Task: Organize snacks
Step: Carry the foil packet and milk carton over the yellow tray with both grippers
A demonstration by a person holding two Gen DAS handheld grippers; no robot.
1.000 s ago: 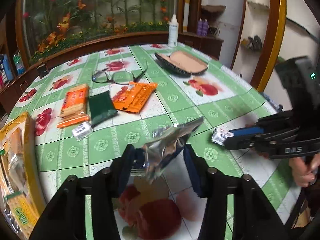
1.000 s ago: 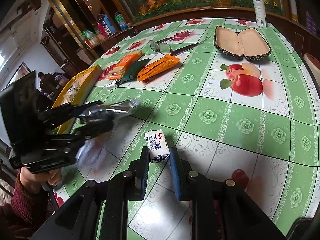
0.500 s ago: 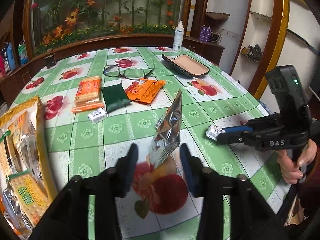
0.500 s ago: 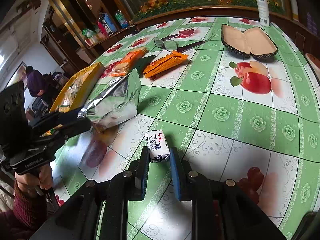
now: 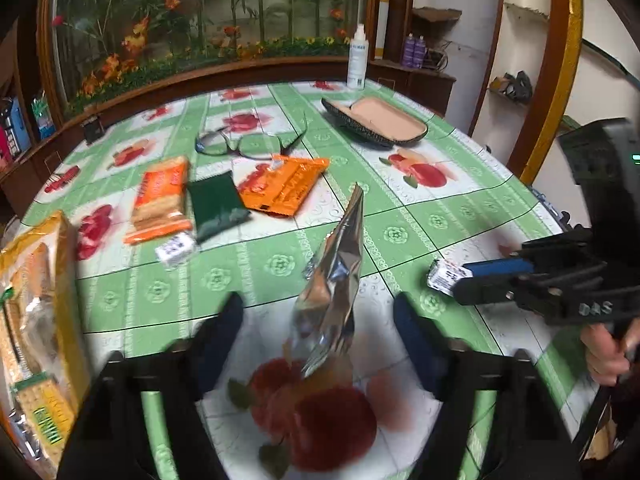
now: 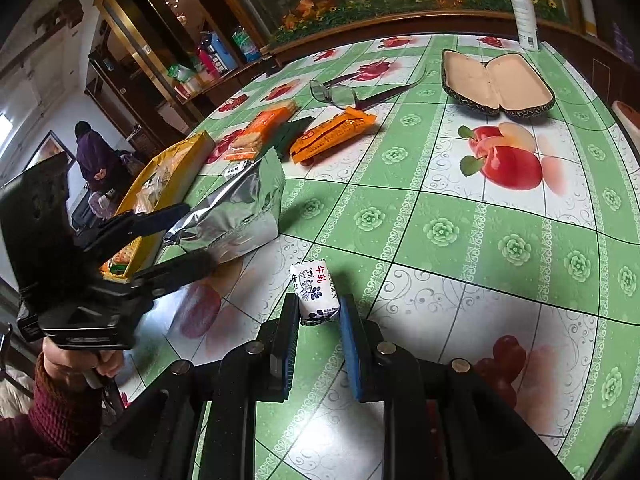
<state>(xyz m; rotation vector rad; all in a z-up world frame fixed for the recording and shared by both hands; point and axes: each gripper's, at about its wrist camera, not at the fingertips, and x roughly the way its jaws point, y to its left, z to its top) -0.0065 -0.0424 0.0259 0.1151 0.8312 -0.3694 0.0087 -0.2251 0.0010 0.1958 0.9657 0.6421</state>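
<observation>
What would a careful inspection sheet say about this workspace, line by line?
Surface: round table under a green-and-white flowered cloth.
Job's things: silver foil pouch; small white wrapped sweet; orange biscuit pack, dark green sachet, orange wrapper and second white sweet lying together; yellow snack bag at the edge.
Clutter: eyeglasses, open glasses case, white spray bottle.
Grippers: left gripper has just been closing, pouch between its jaws, pads not pressing; right gripper shut on the sweet.
Cables: nothing seen.
Surroundings: flower display; person in purple far behind.
</observation>
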